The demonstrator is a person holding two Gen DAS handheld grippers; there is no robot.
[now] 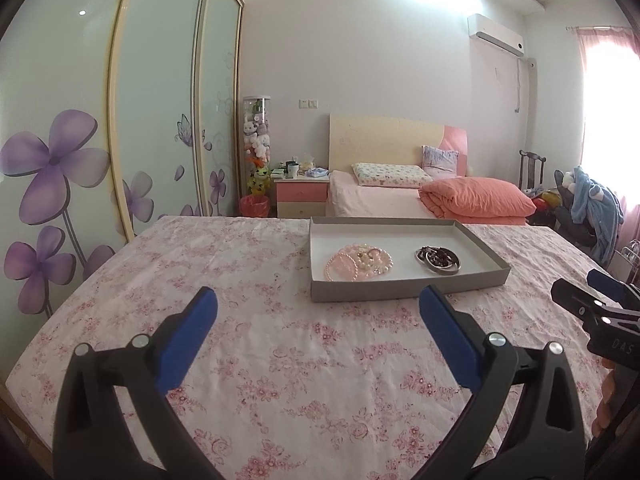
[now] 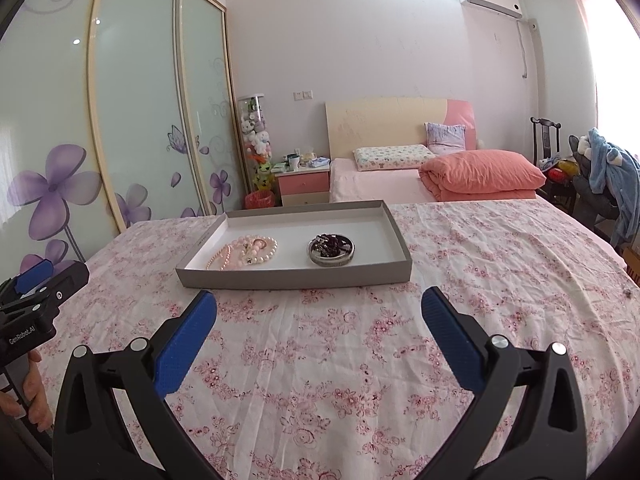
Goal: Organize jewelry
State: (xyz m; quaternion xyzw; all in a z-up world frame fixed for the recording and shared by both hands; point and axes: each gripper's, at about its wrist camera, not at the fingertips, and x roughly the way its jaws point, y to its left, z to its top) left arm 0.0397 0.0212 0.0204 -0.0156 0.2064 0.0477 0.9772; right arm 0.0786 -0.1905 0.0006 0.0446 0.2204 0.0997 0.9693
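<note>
Left wrist view: The left gripper [image 1: 318, 300] hovers above the surface [image 1: 248, 344], which is covered by a pink floral cloth. Its jaws stand wide apart and hold nothing. Ahead and slightly right lies a shallow grey tray [image 1: 400, 290], flat on the cloth. Inside the tray, a pile of pink and cream bead bracelets [image 1: 358, 264] occupies the left part. A group of dark and silver bangles [image 1: 438, 260] occupies the right part, apart from the beads. The right gripper [image 1: 600, 304] enters at the right edge; the state of its jaws cannot be told in this view. A bed [image 1: 384, 200] with an orange folded quilt [image 1: 478, 198] stands beyond the surface.

Right wrist view: The right gripper [image 2: 319, 300] hovers above the same cloth, jaws wide apart and empty. The tray [image 2: 296, 278] lies ahead, slightly left. The bead bracelets [image 2: 244, 254] lie in its left part, the bangles [image 2: 331, 250] near its middle. The left gripper [image 2: 40, 280] shows at the left edge.
</note>
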